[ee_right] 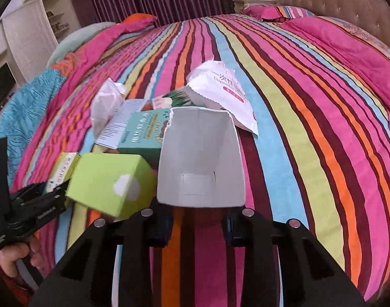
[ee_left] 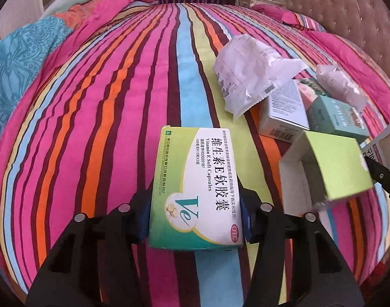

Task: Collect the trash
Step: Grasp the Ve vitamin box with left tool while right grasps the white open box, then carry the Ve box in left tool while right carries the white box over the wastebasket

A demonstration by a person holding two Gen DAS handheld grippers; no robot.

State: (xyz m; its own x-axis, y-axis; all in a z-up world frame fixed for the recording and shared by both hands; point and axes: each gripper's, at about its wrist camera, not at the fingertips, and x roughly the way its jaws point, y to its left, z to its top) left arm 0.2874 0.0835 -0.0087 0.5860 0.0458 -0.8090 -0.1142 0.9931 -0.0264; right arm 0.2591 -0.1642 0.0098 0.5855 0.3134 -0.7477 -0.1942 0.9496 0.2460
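Observation:
My left gripper (ee_left: 196, 220) is shut on a green-and-white Vitamin E capsule box (ee_left: 195, 179) and holds it over the striped bedspread (ee_left: 105, 107). My right gripper (ee_right: 198, 223) is shut on a torn white carton flap (ee_right: 200, 158); this carton shows in the left wrist view as the white card (ee_left: 382, 145) at the right edge. A lime-green open box (ee_left: 330, 163) lies between the two grippers and also shows in the right wrist view (ee_right: 110, 184). Beyond it lie a teal box (ee_right: 141, 133), a white plastic wrapper (ee_left: 246, 76) and crumpled tissue (ee_right: 105, 102).
The trash pile lies on a bed with a striped cover. A folded pink and blue quilt (ee_left: 29, 58) lies at the left. Pink pillows (ee_right: 276, 12) and a padded headboard (ee_left: 348, 12) stand at the far right. The hand on the left gripper's grip (ee_right: 11, 258) shows at lower left.

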